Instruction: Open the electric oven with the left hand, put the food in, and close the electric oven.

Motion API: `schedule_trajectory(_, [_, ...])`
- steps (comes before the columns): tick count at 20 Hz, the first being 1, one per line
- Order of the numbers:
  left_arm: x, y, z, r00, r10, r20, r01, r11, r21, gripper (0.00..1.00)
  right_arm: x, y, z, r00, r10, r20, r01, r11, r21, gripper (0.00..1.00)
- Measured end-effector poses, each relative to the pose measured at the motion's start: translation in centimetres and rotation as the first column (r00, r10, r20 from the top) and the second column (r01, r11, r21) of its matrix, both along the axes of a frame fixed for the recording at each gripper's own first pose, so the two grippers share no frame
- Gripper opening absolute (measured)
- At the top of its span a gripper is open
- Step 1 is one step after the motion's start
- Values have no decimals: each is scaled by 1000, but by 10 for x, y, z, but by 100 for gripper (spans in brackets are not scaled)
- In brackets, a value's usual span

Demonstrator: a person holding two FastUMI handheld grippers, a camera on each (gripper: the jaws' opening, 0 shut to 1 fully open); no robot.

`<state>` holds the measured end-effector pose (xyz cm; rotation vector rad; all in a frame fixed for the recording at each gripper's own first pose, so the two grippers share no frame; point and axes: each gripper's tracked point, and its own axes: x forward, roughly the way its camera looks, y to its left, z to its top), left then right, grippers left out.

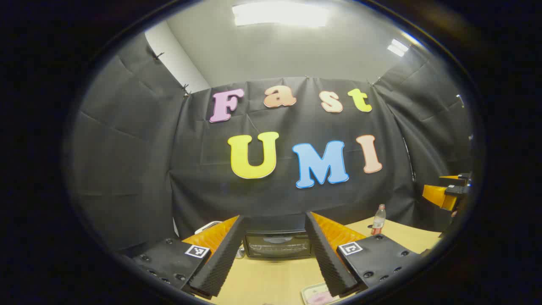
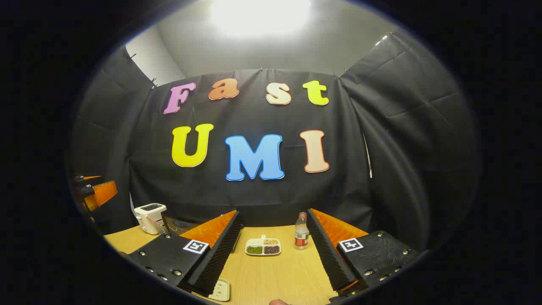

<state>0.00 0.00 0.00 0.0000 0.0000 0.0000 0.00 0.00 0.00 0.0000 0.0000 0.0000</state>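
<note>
We see creased black cloth walls (image 2: 406,140) enclosing a light wooden table (image 2: 279,271), under a pale grey ceiling (image 1: 296,51) with bright rectangular light panels (image 1: 280,13).

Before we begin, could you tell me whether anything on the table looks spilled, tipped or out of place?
Nothing stands out. The oven sits squarely with its door shut, the bottle stands upright, and the divided dish lies flat with its contents inside. Both tools are open and hold nothing.
</note>
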Motion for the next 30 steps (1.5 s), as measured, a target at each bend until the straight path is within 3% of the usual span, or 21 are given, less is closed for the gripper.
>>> schedule_trajectory(4, [0, -4, 3, 1000, -4, 8, 4, 1000, 6, 99, 0, -2, 0, 1000, -2, 1, 2, 1000, -7, 96])
schedule_trajectory(5, [1, -5, 3, 1000, -5, 7, 4, 1000, 7, 91, 0, -3, 0, 1000, -2, 2, 2, 1000, -8, 96])
schedule_trajectory(8, [2, -9, 1, 1000, -10, 6, 10, 1000, -2, 99, 1, -6, 0, 1000, -7, 6, 8, 1000, -18, 96])
schedule_trajectory(14, [6, -14, 2, 1000, 5, 2, -5, 1000, 4, 99, 4, -10, -6, 1000, 10, 2, -10, 1000, -30, 96])
schedule_trajectory(18, [19, -16, 1, 1000, 15, 11, -15, 1000, 23, 99, 9, -4, -15, 998, 63, 1, -63, 997, -40, 96])
schedule_trajectory(23, [70, -12, -11, 1000, 1, -10, 0, 1000, 23, 99, 21, 9, -19, 996, 90, -12, -91, 995, -47, 96])
schedule_trajectory(30, [171, 0, -56, 997, -57, -54, 55, 998, -26, 100, 50, 24, -23, 1000, 11, -7, -12, 999, -41, 96])
